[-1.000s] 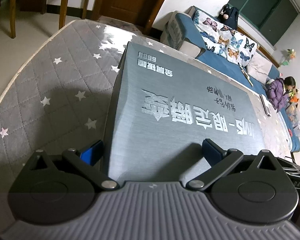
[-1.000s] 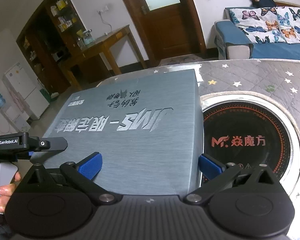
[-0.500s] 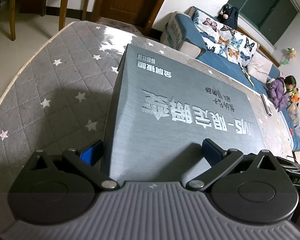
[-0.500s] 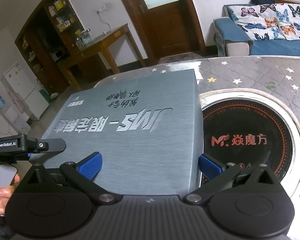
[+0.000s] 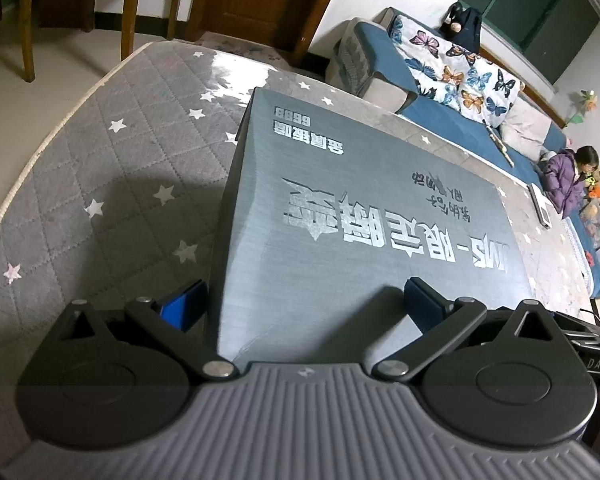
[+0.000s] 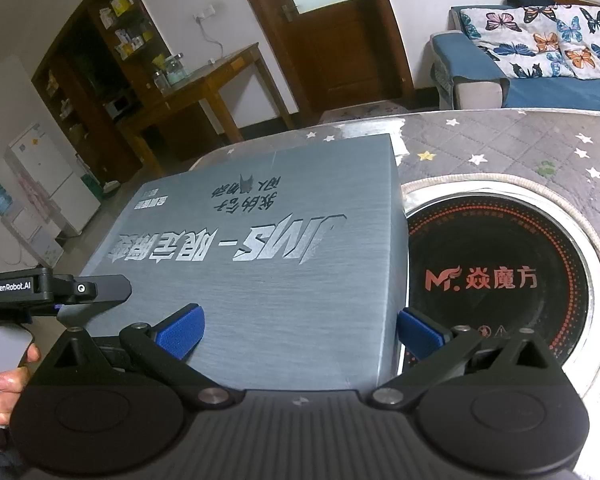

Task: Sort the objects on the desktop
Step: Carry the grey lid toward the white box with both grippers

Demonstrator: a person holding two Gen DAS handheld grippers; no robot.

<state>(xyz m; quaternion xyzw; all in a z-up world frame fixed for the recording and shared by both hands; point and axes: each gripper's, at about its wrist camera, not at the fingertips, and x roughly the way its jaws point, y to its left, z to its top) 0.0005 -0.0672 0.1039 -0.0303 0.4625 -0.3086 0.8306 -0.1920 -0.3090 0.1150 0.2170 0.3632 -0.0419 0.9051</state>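
A large grey box [image 5: 364, 216] with silver lettering is seen lying flat on the tabletop [image 5: 112, 184], which is covered by a grey quilted cloth printed with stars. In the left wrist view the box fills the middle of the picture, and its near left corner reaches in between the fingers of the left claw [image 5: 306, 298]. That claw is spread wide: its left blue pad [image 5: 182, 304] is set just outside the box's left side wall, and its right pad [image 5: 420, 300] lies over the box's top face. Whether either pad touches the box cannot be told.

In the right wrist view the same box [image 6: 268, 256] is met from its near edge, and the right claw [image 6: 300, 330] is likewise held wide. Its left pad [image 6: 180, 330] lies over the lid near the edge, and its right pad [image 6: 422, 330] is placed just beside the box's right wall. Contact cannot be confirmed here either. To the right of the box, touching or nearly touching its wall, a round black induction cooker [image 6: 504, 276] with red markings is sunk into the tabletop. At the left edge of this view the other black handheld device [image 6: 40, 288] is seen beside the box, with a person's fingers [image 6: 4, 384] wrapped around its grip.

Farther off, a blue sofa [image 5: 432, 112] with a butterfly-patterned throw is visible behind the tabletop.
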